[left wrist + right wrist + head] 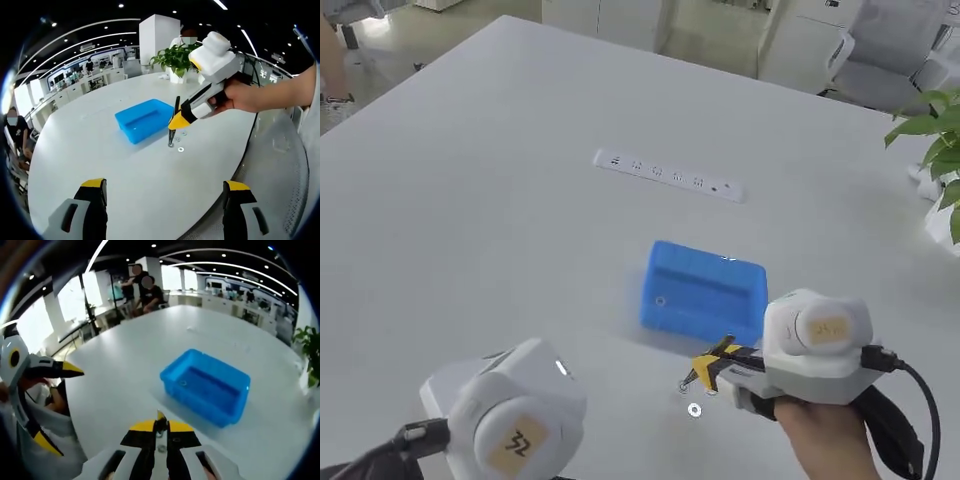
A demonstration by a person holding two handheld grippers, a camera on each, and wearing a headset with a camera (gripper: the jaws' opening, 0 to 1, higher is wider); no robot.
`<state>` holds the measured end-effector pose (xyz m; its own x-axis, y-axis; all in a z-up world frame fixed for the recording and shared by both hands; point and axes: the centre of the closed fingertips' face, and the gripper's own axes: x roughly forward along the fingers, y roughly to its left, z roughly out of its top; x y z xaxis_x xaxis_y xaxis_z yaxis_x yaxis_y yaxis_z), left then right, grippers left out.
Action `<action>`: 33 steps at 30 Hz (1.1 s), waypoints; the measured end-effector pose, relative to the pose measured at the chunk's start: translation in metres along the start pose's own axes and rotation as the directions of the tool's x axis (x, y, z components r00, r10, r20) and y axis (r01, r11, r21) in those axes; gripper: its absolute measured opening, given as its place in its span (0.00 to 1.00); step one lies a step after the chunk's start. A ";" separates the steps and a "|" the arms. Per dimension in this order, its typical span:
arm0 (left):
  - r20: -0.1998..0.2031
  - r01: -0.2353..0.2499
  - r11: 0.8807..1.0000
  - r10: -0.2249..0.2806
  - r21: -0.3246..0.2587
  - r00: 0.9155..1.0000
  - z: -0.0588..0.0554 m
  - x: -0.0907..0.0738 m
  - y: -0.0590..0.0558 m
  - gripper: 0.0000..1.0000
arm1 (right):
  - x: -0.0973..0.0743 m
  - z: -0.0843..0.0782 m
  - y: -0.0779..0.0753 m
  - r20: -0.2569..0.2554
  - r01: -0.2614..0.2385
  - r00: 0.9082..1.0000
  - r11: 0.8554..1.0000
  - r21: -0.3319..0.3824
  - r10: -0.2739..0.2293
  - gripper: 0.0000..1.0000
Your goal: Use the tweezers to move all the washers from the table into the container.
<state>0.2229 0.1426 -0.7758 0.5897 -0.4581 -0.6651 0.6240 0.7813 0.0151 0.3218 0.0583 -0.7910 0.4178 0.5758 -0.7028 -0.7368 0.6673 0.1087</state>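
Left tongs (165, 187) hang spread wide above the white worktop (100, 165); right tongs (160, 426) pinch tweezers (176, 105), tips down among loose washers (180, 148) beside the blue container (142, 119)

The tips of the thin black metal tweezers (177, 106), held between the fingers (142, 427) of my right gripper (160, 432), are too small to tell whether they pinch a small silver ring washer (180, 148). The blue rectangular plastic container (705, 295) is blurred in the head view, and the speck (660, 301) inside it is too small to name. The fingers (93, 205) of my left gripper (164, 200) are cut off by the bottom edge of their own view.
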 end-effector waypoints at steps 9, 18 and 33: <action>0.002 0.001 1.000 -0.001 0.014 1.000 0.002 0.000 -0.002 0.99 | -0.016 0.019 -0.003 0.035 0.004 0.999 1.000 -0.005 -0.004 0.03; -0.011 0.007 1.000 -0.006 0.022 1.000 0.000 -0.001 -0.004 0.99 | -0.027 0.045 -0.004 0.079 0.009 0.997 1.000 -0.014 -0.008 0.03; -0.006 0.000 1.000 0.000 0.002 1.000 -0.002 -0.002 0.000 0.99 | -0.009 0.086 -0.026 0.142 0.056 0.988 0.998 -0.002 -0.055 0.03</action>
<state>0.2208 0.1442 -0.7764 0.5867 -0.4551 -0.6699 0.6246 0.7808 0.0165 0.3826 0.0765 -0.7270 0.5289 0.5993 -0.6009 -0.7135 0.6974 0.0676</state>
